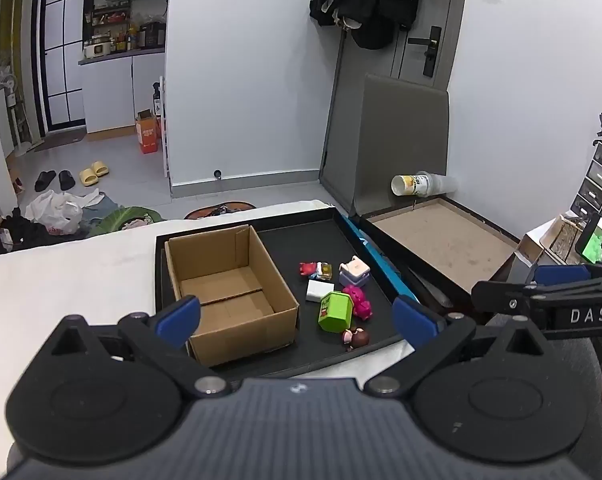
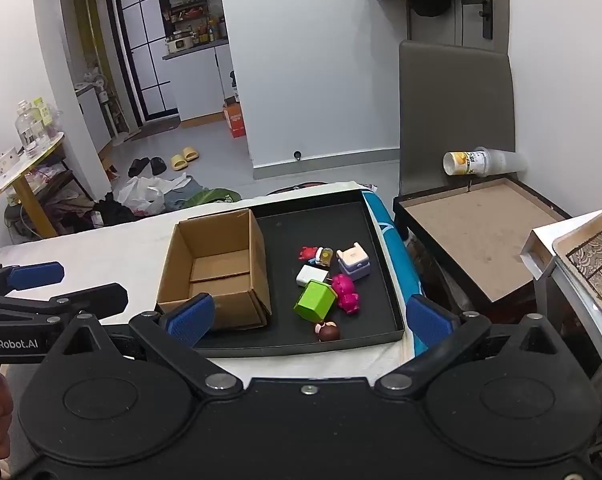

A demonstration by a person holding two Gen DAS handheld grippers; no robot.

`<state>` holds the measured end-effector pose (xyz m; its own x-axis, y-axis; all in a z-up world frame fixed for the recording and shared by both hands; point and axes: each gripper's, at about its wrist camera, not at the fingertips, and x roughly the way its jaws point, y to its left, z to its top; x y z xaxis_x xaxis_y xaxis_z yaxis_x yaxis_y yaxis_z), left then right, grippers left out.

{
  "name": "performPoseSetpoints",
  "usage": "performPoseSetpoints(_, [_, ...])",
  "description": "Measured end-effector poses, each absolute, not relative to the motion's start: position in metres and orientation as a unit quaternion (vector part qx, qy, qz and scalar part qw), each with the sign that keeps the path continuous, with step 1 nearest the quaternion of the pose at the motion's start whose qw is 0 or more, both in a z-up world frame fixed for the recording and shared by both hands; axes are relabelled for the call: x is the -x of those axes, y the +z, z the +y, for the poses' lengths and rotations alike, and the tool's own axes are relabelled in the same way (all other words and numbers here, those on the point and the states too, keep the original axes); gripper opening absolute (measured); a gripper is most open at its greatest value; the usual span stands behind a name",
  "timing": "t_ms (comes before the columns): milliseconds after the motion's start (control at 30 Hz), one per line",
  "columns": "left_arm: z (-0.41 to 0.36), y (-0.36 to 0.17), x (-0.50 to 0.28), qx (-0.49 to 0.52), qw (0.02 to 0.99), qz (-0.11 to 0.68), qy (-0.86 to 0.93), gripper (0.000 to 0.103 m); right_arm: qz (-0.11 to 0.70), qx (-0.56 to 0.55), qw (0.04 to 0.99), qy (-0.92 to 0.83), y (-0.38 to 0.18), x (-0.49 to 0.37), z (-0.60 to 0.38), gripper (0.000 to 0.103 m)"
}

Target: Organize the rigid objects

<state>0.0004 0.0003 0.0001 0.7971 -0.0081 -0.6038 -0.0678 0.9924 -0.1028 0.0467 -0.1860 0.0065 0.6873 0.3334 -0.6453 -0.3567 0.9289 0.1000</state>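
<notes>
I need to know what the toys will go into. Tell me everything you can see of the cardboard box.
The cardboard box is plain brown corrugated card, rectangular, open-topped, with its flaps standing upright as walls. It looks empty; the bottom flaps show a seam across the floor. It sits upright in the left part of the black tray, apart from the toys lying to its right. No gripper touches it.

A lived-in home, likely a small flat. A kitchen nook with bottles and a cooker opens off the room; slippers and clothes lie on the floor, and jackets hang on the entrance door
</notes>
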Motion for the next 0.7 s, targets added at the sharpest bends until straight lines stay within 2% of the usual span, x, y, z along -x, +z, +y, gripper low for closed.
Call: performPoseSetpoints(700, [-0.0029, -0.0025, -0.0015, 0.052, 0.947, 0.316, 0.013, 0.102, 0.343, 0.016, 0.921, 0.187, 0.0053, -0.0479, -0.1861, 0.103])
